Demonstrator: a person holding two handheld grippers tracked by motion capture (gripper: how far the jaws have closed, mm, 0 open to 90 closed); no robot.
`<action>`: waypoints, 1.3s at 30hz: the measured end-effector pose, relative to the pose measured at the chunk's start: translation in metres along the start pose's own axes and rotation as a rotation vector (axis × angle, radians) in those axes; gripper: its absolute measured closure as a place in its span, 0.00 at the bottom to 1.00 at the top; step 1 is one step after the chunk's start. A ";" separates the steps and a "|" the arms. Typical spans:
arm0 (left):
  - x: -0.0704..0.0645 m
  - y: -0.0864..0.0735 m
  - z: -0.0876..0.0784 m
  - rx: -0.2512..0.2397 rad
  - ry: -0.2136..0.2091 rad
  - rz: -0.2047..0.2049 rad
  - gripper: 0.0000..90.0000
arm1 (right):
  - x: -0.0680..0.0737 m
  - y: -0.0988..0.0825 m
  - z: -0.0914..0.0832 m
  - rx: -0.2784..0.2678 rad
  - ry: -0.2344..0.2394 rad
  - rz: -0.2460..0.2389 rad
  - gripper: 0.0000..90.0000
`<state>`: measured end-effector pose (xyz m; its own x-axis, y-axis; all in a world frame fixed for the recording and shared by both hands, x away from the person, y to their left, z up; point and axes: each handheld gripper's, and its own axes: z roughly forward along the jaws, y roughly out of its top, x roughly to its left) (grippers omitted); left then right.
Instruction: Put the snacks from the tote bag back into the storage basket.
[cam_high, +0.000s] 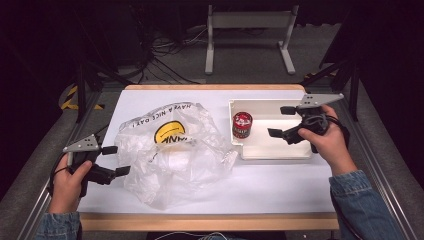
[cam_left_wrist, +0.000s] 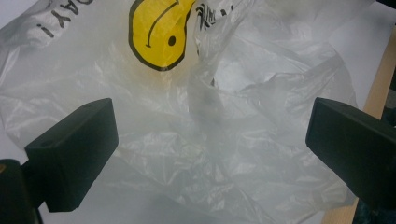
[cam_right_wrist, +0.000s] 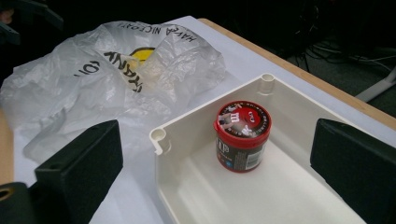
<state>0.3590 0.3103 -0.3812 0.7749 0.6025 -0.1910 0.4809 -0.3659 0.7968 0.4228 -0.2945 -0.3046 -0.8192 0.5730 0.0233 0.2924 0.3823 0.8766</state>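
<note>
Both grippers black w/ blocky jaws, grey 3-cornered plate on top: left gripper (cam_high: 111, 160), right gripper (cam_high: 281, 121). Black cables trail. Denim sleeves (cam_high: 361, 197).

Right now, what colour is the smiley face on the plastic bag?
Yellow with black lines. The smiley face on the plastic bag shows best in the left gripper view.

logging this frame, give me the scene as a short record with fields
surface: white table top
bag: crumpled clear plastic bag with a yellow smiley print, lying left of the tray
tray: white tray, open top
can: red-lidded can upright in the tray's left end
left gripper: open, at the bag's left edge
right gripper: open, over the tray, empty
</note>
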 end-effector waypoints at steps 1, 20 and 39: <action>-0.001 -0.001 -0.002 0.001 0.000 -0.002 0.03 | 0.002 -0.002 -0.006 -0.003 0.000 0.001 0.03; -0.007 -0.025 -0.001 -0.023 0.008 -0.011 0.02 | 0.016 -0.086 -0.066 -0.086 -0.083 0.063 0.03; 0.010 -0.064 0.011 -0.119 0.033 -0.052 0.02 | 0.006 -0.165 -0.054 -0.107 -0.192 0.199 0.01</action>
<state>0.3406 0.3312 -0.4403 0.7354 0.6420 -0.2167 0.4668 -0.2482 0.8488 0.3433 -0.3937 -0.4226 -0.6396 0.7597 0.1174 0.3758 0.1759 0.9099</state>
